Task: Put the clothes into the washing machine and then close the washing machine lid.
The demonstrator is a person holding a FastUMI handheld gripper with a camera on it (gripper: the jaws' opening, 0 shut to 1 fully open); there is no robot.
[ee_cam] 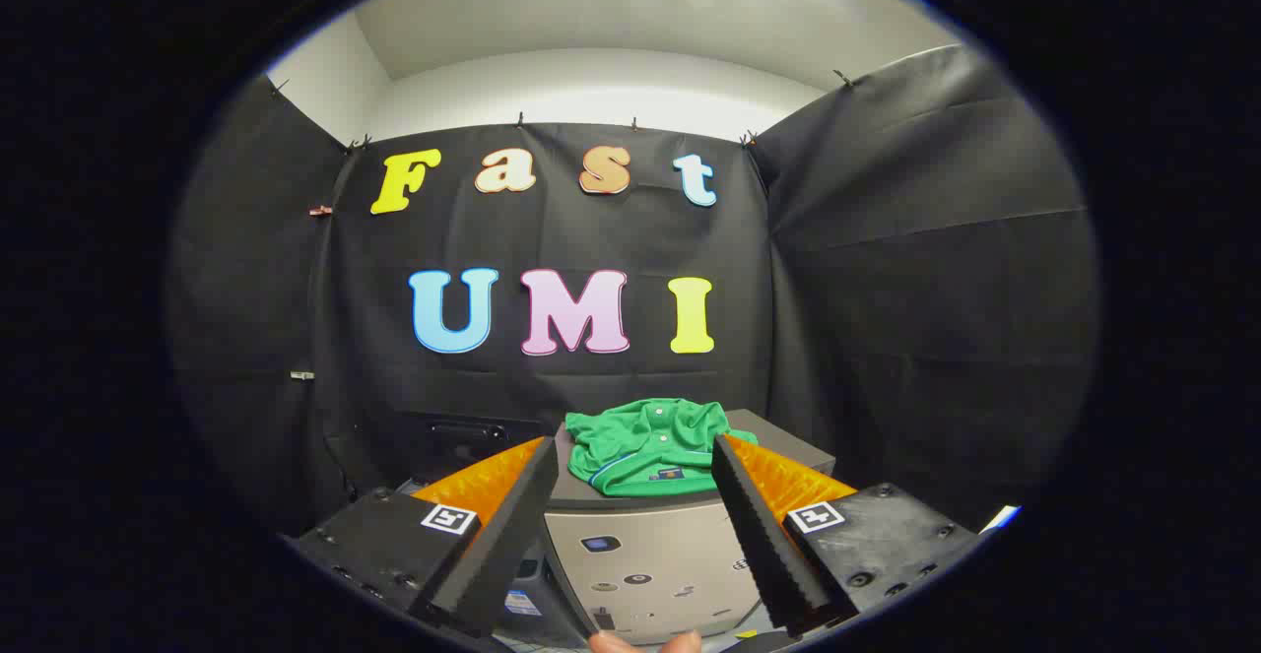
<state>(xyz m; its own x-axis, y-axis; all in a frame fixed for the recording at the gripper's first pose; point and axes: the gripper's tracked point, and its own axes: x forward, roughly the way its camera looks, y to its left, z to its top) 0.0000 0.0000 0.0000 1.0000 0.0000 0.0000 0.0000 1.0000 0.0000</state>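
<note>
Crumpled green polo shirt with buttoned collar lying bunched on the flat grey top of the boxy beige-fronted washing machine, toward its rear edge, a small dark label showing at the near hem. Lid of the machine down under the shirt. Front panel facing the camera, dotted with small dark stickers. Hand-held gripper hovering ahead of the machine's front edge, fingers spread wide apart, gripping nothing; shirt seen between and just beyond the fingertips, apart from them. Fingertips of a person's hand peeking up below the machine's front.
</note>
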